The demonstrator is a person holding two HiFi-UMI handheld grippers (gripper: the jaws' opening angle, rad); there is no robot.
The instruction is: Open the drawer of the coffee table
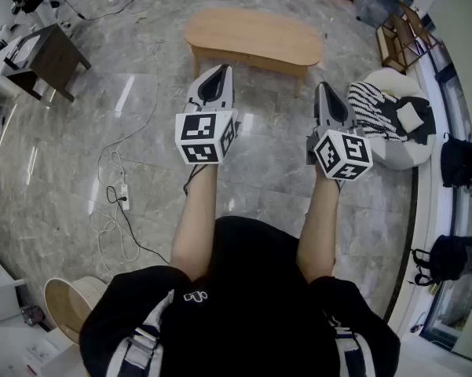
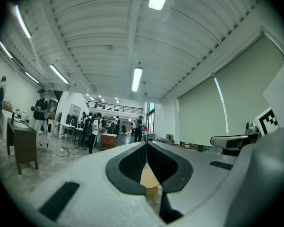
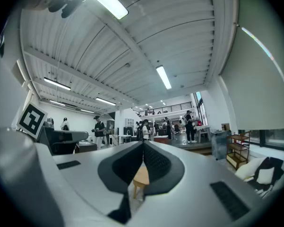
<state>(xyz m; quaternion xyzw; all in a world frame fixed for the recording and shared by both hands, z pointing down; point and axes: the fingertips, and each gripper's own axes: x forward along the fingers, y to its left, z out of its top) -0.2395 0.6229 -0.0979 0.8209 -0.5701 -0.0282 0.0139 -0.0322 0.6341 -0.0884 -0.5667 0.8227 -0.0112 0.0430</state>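
The wooden table (image 1: 255, 34) stands at the top centre of the head view on the grey marble floor (image 1: 78, 155), well apart from both grippers. Its long oval top runs left to right across the frame, the right end a little lower than the left, and one long side faces the person.

The left gripper (image 1: 220, 69) is held out level at centre left, pointing toward the table's left half. Its jaws are pressed together with nothing between them. The right gripper (image 1: 323, 86) is just beside it at centre right, also level, pointing toward the table's right end. Its jaws are likewise closed on nothing. In each gripper view a sliver of the table shows below the meeting jaw tips.

A white beanbag (image 1: 393, 124) with a striped cloth lies at the right edge, and a cable (image 1: 114, 199) trails over the floor at the left.
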